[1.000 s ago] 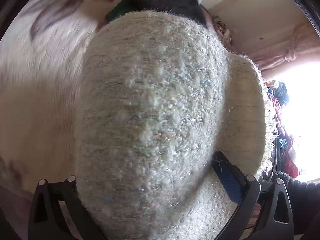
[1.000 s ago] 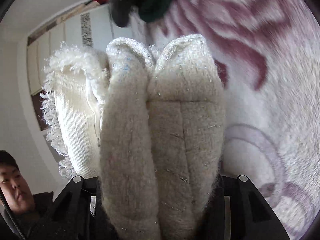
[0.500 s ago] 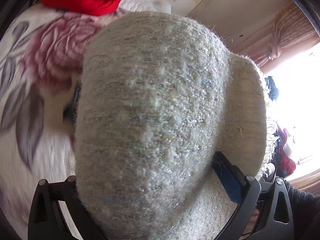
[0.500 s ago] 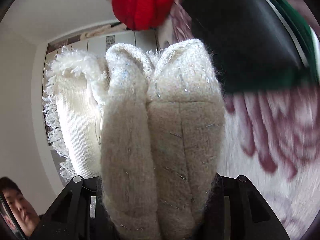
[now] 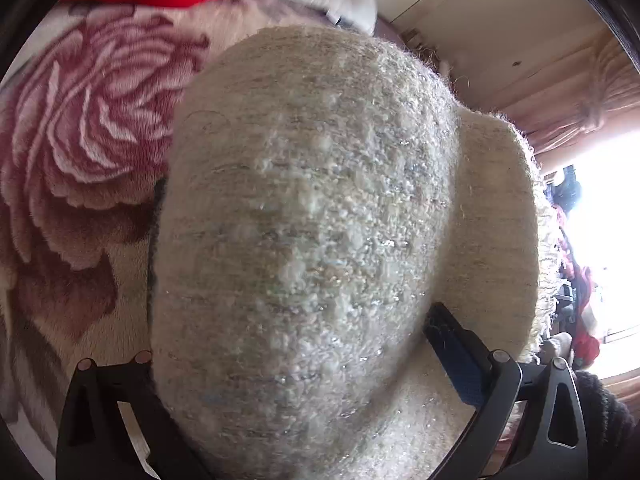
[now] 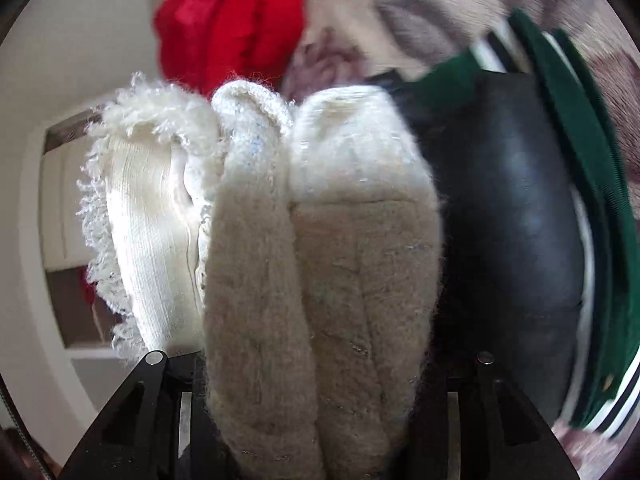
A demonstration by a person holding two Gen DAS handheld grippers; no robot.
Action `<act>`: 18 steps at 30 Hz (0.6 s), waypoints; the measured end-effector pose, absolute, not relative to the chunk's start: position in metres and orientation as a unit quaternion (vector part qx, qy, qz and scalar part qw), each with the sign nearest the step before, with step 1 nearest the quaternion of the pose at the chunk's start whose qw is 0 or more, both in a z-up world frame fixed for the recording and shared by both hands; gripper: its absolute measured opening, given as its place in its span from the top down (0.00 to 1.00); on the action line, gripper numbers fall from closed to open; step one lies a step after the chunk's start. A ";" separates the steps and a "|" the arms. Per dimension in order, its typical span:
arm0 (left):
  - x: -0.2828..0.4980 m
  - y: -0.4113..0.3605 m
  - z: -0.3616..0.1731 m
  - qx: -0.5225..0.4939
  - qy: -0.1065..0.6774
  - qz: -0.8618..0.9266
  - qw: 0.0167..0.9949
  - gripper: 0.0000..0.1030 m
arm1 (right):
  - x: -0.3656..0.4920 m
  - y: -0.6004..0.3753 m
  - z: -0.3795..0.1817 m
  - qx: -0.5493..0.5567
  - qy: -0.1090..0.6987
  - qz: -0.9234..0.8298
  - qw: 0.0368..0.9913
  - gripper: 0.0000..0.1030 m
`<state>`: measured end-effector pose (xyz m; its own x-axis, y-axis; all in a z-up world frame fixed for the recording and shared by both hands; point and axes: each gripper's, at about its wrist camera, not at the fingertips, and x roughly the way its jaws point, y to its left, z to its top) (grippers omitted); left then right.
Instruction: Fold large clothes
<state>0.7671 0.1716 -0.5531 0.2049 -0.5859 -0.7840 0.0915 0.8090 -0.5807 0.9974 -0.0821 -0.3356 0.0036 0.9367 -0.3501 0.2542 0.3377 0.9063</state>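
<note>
Both my left fingers (image 5: 448, 344) and right fingers (image 6: 320, 392) grip the folded cream knit garment (image 5: 312, 240), carrying it; next I judge, lowering it beside the dark green folded jacket (image 6: 520, 220).

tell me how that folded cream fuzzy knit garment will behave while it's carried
The folded cream fuzzy knit garment is probably soft and floppy: it bulges around the right gripper. It looks bulky rather than heavy. Its fuzzy surface likely resists slipping in the left gripper.

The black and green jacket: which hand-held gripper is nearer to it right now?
Right. The right hand-held gripper, shut on the cream sweater, has the black and green jacket right beside its bundle. The left hand-held gripper holds the sweater too; its view shows no jacket.
</note>
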 end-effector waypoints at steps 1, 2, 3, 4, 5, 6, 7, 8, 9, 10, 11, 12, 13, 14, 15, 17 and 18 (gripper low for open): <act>0.769 0.172 -0.561 -0.213 0.592 -0.226 0.744 0.00 | 1.001 -0.083 -0.344 0.475 0.628 0.319 0.527 0.57; 0.769 0.173 -0.565 -0.215 0.592 -0.226 0.743 0.00 | 1.005 -0.083 -0.353 0.479 0.627 0.317 0.527 0.58; 0.769 0.173 -0.568 -0.216 0.593 -0.229 0.742 0.00 | 0.999 -0.083 -0.364 0.482 0.625 0.318 0.525 0.58; 0.769 0.174 -0.568 -0.218 0.595 -0.230 0.739 0.00 | 0.997 -0.083 -0.370 0.483 0.625 0.317 0.524 0.58; 0.769 0.176 -0.567 -0.225 0.599 -0.229 0.734 0.00 | 0.999 -0.082 -0.370 0.487 0.626 0.314 0.522 0.57; 0.768 0.178 -0.565 -0.230 0.602 -0.228 0.730 0.00 | 1.000 -0.081 -0.371 0.486 0.629 0.310 0.521 0.57; 0.768 0.179 -0.561 -0.233 0.605 -0.226 0.727 0.00 | 1.001 -0.081 -0.367 0.479 0.637 0.299 0.525 0.52; 0.765 0.181 -0.557 -0.234 0.610 -0.219 0.725 0.00 | 1.001 -0.083 -0.362 0.468 0.646 0.282 0.533 0.49; 0.768 0.186 -0.551 -0.236 0.614 -0.211 0.723 0.00 | 0.998 -0.079 -0.368 0.454 0.652 0.273 0.542 0.48; 0.764 0.188 -0.546 -0.234 0.617 -0.202 0.724 0.00 | 0.999 -0.081 -0.356 0.430 0.660 0.257 0.561 0.41; 0.765 0.190 -0.542 -0.233 0.617 -0.197 0.725 0.00 | 0.998 -0.085 -0.342 0.398 0.664 0.235 0.588 0.37; 0.766 0.193 -0.538 -0.231 0.618 -0.189 0.728 0.00 | 0.997 -0.088 -0.330 0.375 0.666 0.218 0.607 0.35; 0.762 0.195 -0.532 -0.221 0.615 -0.175 0.736 0.00 | 0.995 -0.090 -0.316 0.340 0.668 0.191 0.634 0.29; 0.770 0.198 -0.528 -0.213 0.610 -0.166 0.745 0.00 | 0.992 -0.093 -0.301 0.308 0.665 0.163 0.661 0.25; 0.767 0.198 -0.520 -0.203 0.602 -0.154 0.756 0.00 | 0.988 -0.093 -0.288 0.280 0.662 0.139 0.681 0.24; 0.757 0.194 -0.501 -0.163 0.585 -0.124 0.785 0.00 | 0.974 -0.086 -0.256 0.195 0.651 0.077 0.729 0.21; 0.749 0.191 -0.490 -0.142 0.575 -0.110 0.799 0.00 | 0.964 -0.081 -0.241 0.156 0.642 0.052 0.749 0.21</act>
